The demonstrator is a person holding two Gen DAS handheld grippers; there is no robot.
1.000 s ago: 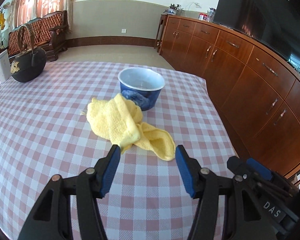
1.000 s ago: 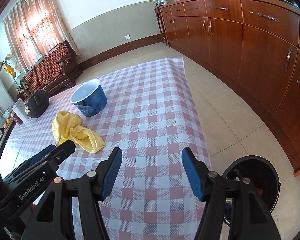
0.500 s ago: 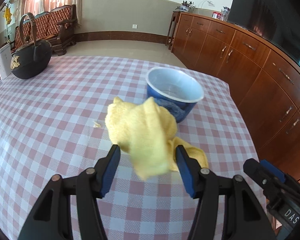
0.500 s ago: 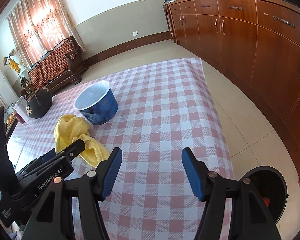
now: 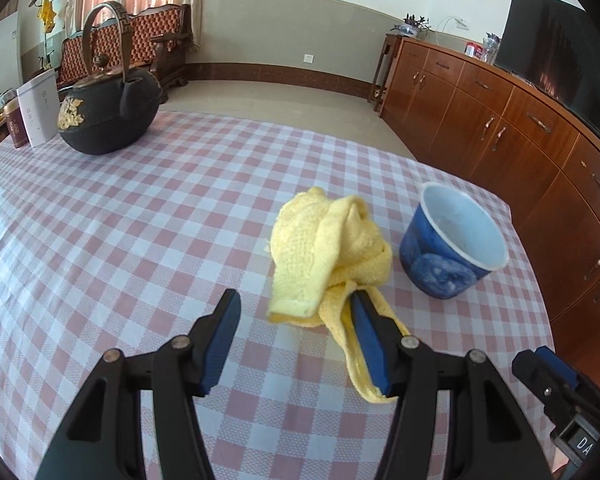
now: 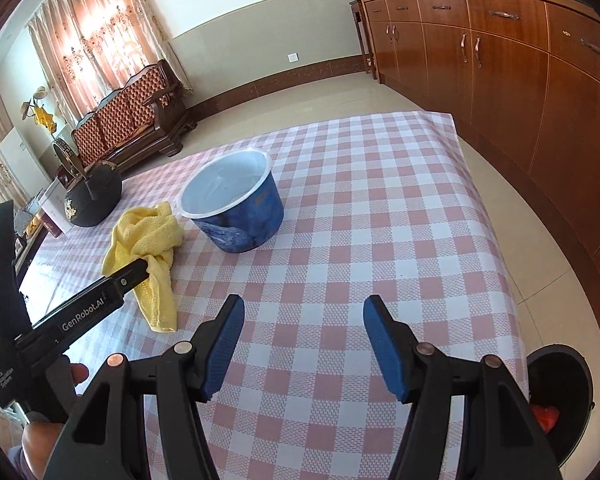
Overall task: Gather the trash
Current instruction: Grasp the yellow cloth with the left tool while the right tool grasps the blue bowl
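Left wrist view: the left gripper [image 5: 294,326] stands half open, its right pad touching the yellow cloth [image 5: 328,248], nothing clamped. The right gripper [image 6: 302,330] gapes half open and empty, near the blue cup [image 6: 236,204].

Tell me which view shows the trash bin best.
The right wrist view. The bin sits on the floor past the table's corner at lower right, its dark rim and something red inside visible, though the right gripper hides part of it. The left wrist view does not show it.

Crumpled yellow cloth [image 5: 328,248] on pink-checked tablecloth [image 5: 140,240]; blue plastic tub [image 5: 454,248] just right; black iron teapot [image 5: 108,116] far left behind.
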